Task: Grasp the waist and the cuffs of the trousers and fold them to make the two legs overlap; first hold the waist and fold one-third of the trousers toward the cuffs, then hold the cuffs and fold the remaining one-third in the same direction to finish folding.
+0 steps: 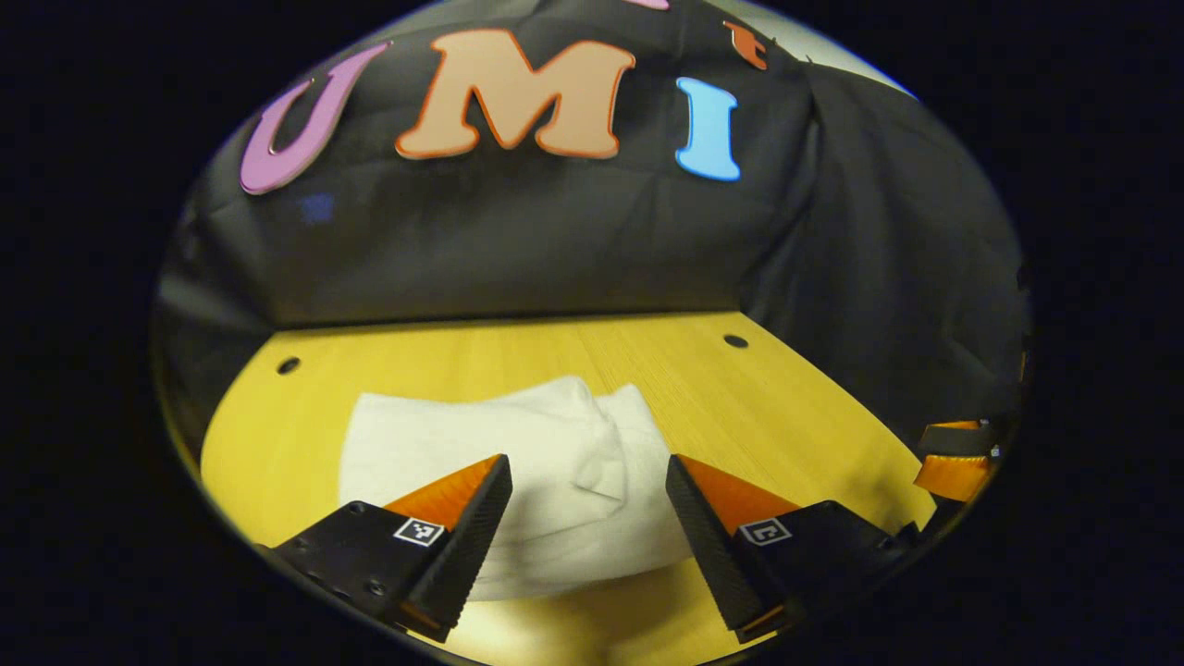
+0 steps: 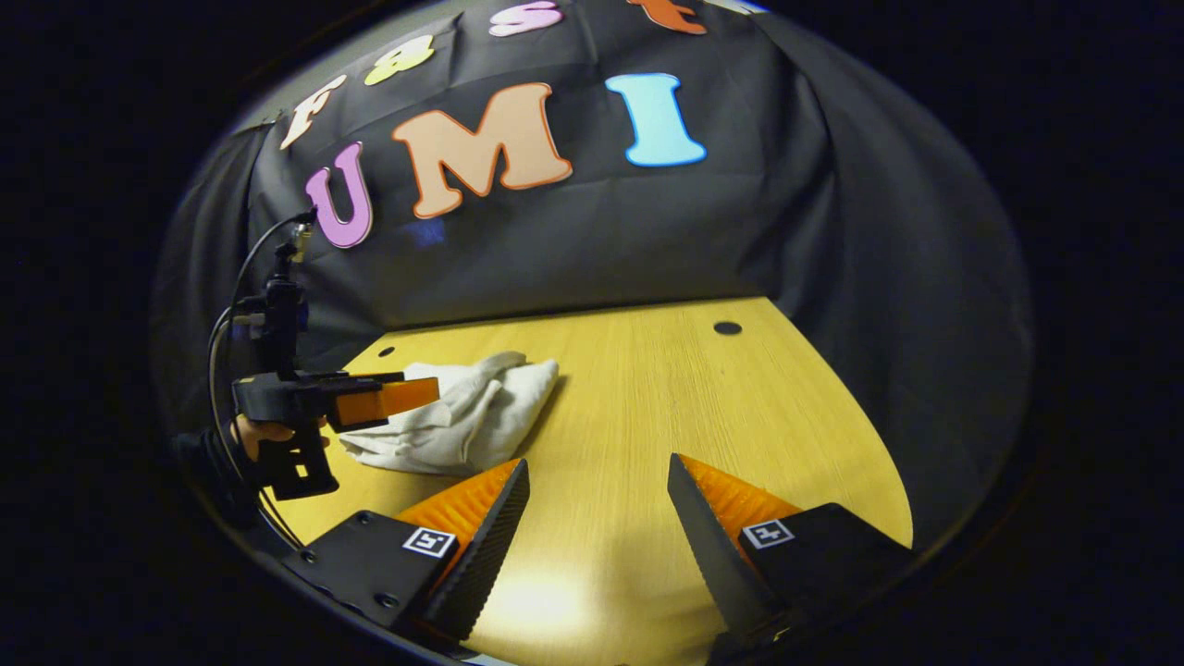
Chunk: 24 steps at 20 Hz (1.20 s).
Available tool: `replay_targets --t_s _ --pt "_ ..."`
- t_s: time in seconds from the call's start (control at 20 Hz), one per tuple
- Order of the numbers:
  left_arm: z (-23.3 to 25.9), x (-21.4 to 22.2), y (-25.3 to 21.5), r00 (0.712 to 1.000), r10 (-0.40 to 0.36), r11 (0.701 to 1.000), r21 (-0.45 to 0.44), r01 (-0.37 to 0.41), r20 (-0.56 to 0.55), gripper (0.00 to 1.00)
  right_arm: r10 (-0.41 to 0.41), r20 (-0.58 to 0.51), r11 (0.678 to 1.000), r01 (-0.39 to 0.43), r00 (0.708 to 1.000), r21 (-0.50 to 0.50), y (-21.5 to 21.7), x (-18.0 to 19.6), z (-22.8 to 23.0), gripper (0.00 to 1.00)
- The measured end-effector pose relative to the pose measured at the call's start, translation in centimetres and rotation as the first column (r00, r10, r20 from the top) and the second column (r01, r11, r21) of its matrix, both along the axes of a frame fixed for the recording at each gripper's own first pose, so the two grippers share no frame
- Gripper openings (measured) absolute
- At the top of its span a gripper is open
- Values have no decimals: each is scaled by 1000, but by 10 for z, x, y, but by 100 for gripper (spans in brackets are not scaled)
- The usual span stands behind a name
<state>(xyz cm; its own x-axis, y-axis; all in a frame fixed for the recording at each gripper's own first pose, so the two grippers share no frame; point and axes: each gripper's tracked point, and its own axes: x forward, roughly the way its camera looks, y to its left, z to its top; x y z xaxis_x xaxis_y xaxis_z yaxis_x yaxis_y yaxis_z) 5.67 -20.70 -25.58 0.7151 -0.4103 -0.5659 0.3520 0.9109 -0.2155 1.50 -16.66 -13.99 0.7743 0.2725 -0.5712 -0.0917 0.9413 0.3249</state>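
Observation:
The white trousers (image 1: 518, 462) lie in a folded, rumpled bundle on the yellow wooden table (image 1: 786, 407). My left gripper (image 1: 585, 462) hovers just above and in front of the bundle, open, with nothing between its fingers. In the right gripper view the trousers (image 2: 462, 407) sit at the left of the table (image 2: 647, 388), and the left gripper (image 2: 416, 393), held by a hand (image 2: 264, 430), hangs over their near edge. My right gripper (image 2: 598, 462) stands open above bare wood to the right of the bundle, apart from it. It also shows as the right gripper (image 1: 953, 458) at the far right of the left gripper view.
Black cloth walls close the table at the back and on the right. Small dark holes (image 1: 735, 340) (image 2: 727, 327) sit near the table's rear edge. A cable runs up from the left gripper's mount (image 2: 277, 305). Bare wood stretches to the right of the trousers.

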Motion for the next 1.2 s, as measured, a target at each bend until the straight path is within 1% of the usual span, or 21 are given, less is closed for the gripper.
replay_targets --t_s 0.05,0.1,0.2,0.25,0.35,0.45,0.55,0.65,0.8,0.95,1.0,1.05,1.1,1.15,1.2 --pt "14 1 17 999 27 999 23 -28 41 97 0 27 1000 -1 1000 11 10 7 12 92" --pt "30 3 35 995 49 998 40 -52 82 96 -3 51 1000 2 999 27 21 14 26 97" --pt "61 3 73 986 75 993 75 -87 147 96 -25 96 998 19 995 59 39 28 53 96" --pt "75 2 84 979 94 989 92 -112 180 96 -36 124 997 27 992 70 44 30 71 97" --pt "105 0 124 961 141 982 93 -167 236 94 -51 196 997 40 979 63 58 44 99 97" --pt "123 -3 156 943 192 971 85 -223 272 94 -52 250 998 45 967 33 73 54 114 96" --pt "141 -10 182 919 238 959 72 -273 314 95 -42 276 999 37 960 23 90 56 125 97" --pt "154 -14 201 901 271 950 56 -307 339 94 -46 305 999 36 951 38 105 55 139 96" --pt "164 -21 221 887 295 943 42 -330 354 94 -51 354 999 45 934 24 119 55 155 96" --pt "169 -28 232 882 294 941 52 -335 369 94 -62 383 998 61 922 14 124 51 165 96" --pt "169 -31 234 881 290 941 55 -333 373 94 -67 388 998 65 919 17 125 50 169 92" --pt "169 -33 235 881 288 942 54 -331 375 94 -74 392 997 73 917 16 125 47 171 96" --pt "169 -35 236 882 288 943 49 -329 374 94 -80 396 997 82 915 11 123 46 174 92" --pt "170 -37 235 883 286 945 42 -324 373 94 -88 400 996 92 912 8 121 42 176 96" --pt "171 -39 236 882 286 946 34 -322 374 94 -94 404 995 99 910 9 121 40 180 92"
